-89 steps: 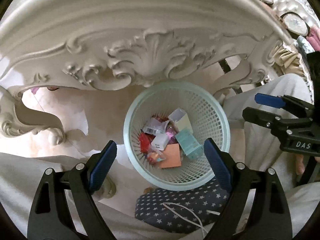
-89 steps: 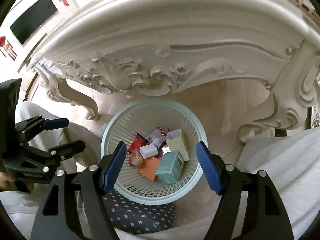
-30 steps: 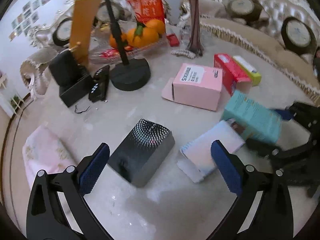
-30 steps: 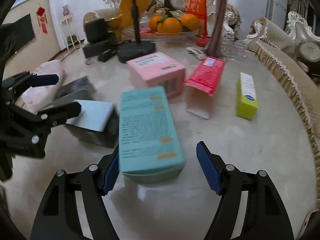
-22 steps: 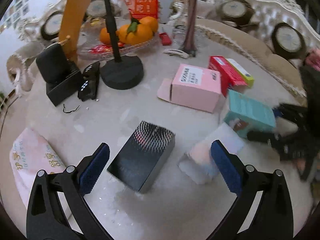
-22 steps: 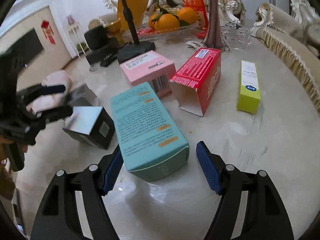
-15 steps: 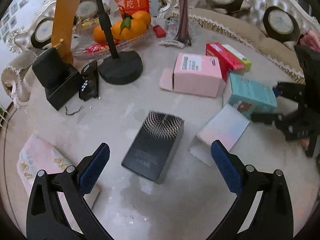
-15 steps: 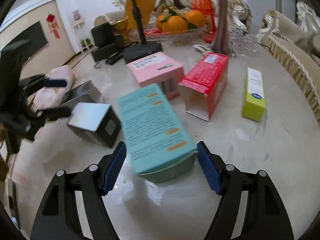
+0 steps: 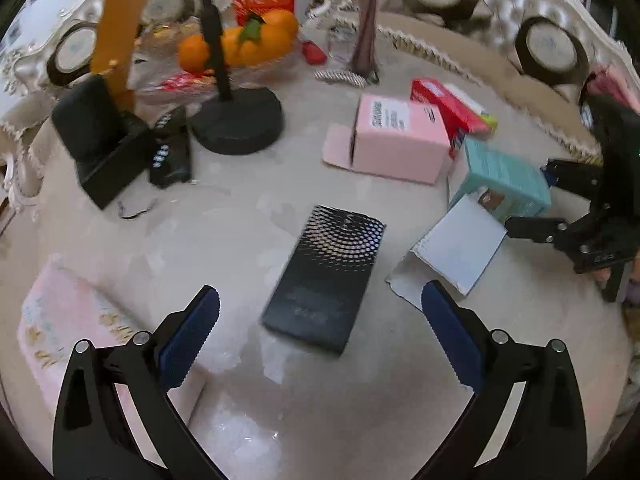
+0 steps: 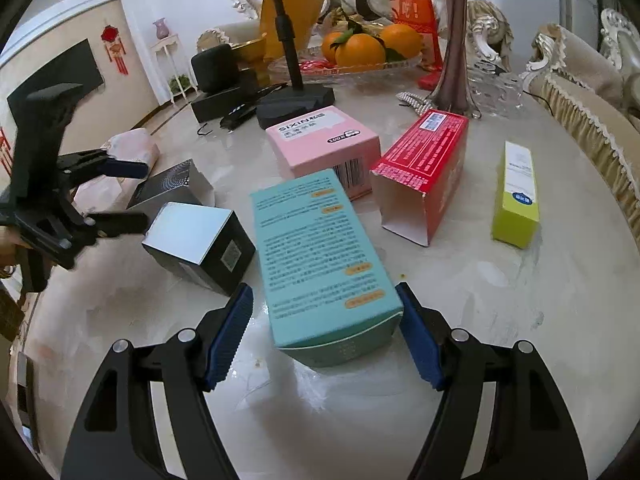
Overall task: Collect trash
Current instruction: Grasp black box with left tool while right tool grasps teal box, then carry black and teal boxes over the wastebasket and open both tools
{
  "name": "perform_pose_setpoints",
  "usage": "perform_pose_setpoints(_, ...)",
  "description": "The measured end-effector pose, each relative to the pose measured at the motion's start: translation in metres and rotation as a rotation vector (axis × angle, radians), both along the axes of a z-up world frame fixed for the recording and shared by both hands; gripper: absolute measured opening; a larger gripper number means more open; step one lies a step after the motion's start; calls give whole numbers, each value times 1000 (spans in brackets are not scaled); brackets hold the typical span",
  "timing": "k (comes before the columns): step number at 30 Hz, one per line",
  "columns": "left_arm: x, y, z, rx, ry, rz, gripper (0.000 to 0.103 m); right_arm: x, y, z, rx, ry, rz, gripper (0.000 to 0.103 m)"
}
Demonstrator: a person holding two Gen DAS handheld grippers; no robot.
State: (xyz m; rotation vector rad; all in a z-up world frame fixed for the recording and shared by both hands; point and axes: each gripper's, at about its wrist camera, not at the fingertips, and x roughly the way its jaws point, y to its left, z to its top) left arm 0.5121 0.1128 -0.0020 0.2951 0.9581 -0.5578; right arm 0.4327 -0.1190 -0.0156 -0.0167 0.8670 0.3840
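Note:
Empty boxes lie on a marble table (image 9: 224, 232). My right gripper (image 10: 326, 332) is open with its jaws on either side of the near end of a teal box (image 10: 320, 256); the right pad touches its corner, the left pad stands off. The teal box also shows in the left wrist view (image 9: 508, 178). My left gripper (image 9: 320, 340) is open and empty, just short of a flat black dotted box (image 9: 328, 276). A silver-topped black box (image 10: 200, 240), a pink box (image 10: 324, 140), a red open box (image 10: 424, 168) and a yellow-green box (image 10: 516, 196) lie around.
A black stand base (image 9: 236, 120), a black speaker (image 9: 100, 140), a remote (image 9: 170, 152), a fruit bowl with oranges (image 9: 240, 48) and a vase (image 9: 368, 20) stand at the back. A pink tissue pack (image 9: 68, 328) lies at the left. A sofa (image 10: 592, 112) borders the table.
Three seconds ago both grippers hung over the trash basket under the table. They have since come up over the table; my right gripper has closed in around the teal box's near end.

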Motion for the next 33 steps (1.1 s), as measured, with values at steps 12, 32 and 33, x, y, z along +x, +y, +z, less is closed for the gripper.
perform_pose_setpoints(12, -12, -31, -21, -16, 10, 155, 41, 3, -7, 3, 86, -4, -3, 49)
perform_pose_setpoints(32, -336, -65, 77, -331, -264, 481, 41, -247, -109, 68, 399, -216, 93, 49)
perform_pose_setpoints(33, -357, -76, 74, -327, -261, 471, 41, -270, -118, 63, 386, -197, 104, 49)
